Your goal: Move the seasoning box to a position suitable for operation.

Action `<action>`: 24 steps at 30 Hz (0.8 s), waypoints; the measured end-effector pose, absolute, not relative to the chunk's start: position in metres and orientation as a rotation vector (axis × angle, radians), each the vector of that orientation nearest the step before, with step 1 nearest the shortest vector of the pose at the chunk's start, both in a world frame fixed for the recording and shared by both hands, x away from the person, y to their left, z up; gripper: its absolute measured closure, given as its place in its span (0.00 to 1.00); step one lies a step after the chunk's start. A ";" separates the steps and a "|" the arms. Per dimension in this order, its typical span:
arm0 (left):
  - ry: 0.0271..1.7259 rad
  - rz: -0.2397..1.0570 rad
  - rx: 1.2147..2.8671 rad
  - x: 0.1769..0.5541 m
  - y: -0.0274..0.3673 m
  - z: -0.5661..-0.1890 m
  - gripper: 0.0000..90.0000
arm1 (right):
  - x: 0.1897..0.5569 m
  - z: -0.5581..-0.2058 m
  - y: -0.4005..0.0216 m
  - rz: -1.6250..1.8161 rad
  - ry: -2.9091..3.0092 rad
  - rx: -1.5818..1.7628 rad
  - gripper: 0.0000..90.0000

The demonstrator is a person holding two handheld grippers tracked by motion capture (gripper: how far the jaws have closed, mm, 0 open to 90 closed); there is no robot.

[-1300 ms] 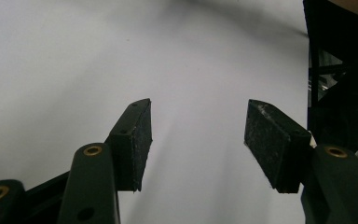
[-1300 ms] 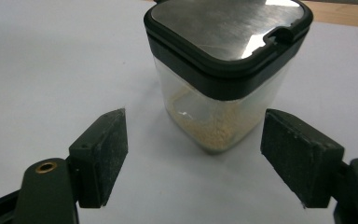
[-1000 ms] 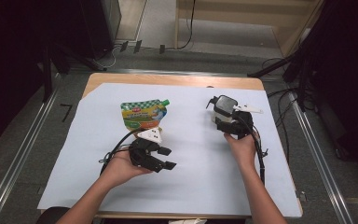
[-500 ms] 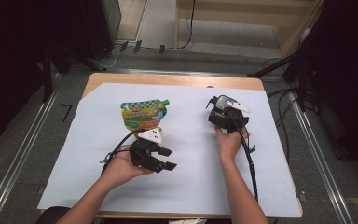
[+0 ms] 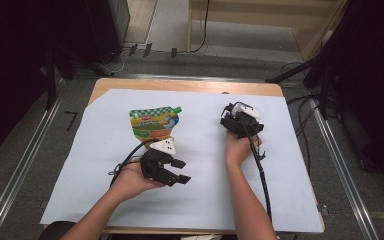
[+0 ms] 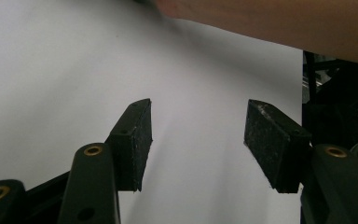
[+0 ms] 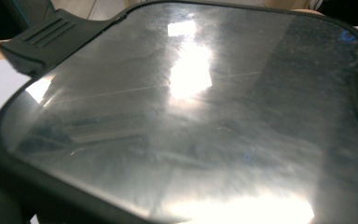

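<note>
White paper covers the table, and the pouch lies flat on its far-left part, long axis running away from the person, green spout at the far right corner. The left gripper sits just on the near side of the pouch with its jaws wide apart and nothing between them. They point sideways toward the right forearm, not at the pouch, so the pouch lies off to the gripper's side. Picking it up would likely call for a turn of the wrist first.

The right gripper is well apart, at the far right, pressed close to a glossy dark-rimmed panel — whether its jaws are apart or together I cannot tell. The left hand is clearly nearer the pouch.
</note>
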State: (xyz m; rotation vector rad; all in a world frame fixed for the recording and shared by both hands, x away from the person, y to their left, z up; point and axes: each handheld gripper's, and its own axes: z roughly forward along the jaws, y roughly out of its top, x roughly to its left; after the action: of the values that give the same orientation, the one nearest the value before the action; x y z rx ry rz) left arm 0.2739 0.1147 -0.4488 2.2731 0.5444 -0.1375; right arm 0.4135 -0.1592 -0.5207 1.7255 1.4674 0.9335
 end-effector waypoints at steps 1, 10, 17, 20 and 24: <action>0.547 -0.134 2.271 0.274 0.115 -0.449 0.47 | 0.415 -0.521 -0.159 0.933 1.457 1.726 0.07; 0.552 -0.142 2.267 0.275 0.117 -0.449 0.47 | 0.413 -0.519 -0.163 0.919 1.483 1.703 0.11; 0.563 -0.146 2.265 0.276 0.117 -0.450 0.47 | 0.411 -0.516 -0.167 0.949 1.519 1.687 0.12; 0.567 -0.144 2.268 0.277 0.118 -0.451 0.48 | 0.408 -0.515 -0.170 0.971 1.531 1.667 0.13; 0.568 -0.145 2.266 0.277 0.119 -0.451 0.48 | 0.403 -0.509 -0.175 1.019 1.543 1.655 0.13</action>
State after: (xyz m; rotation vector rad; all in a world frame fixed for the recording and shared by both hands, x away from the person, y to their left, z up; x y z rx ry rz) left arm 0.2775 0.1186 -0.4511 2.2658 0.5677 -0.1447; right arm 0.4034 -0.1748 -0.5085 1.6548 1.5430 1.0189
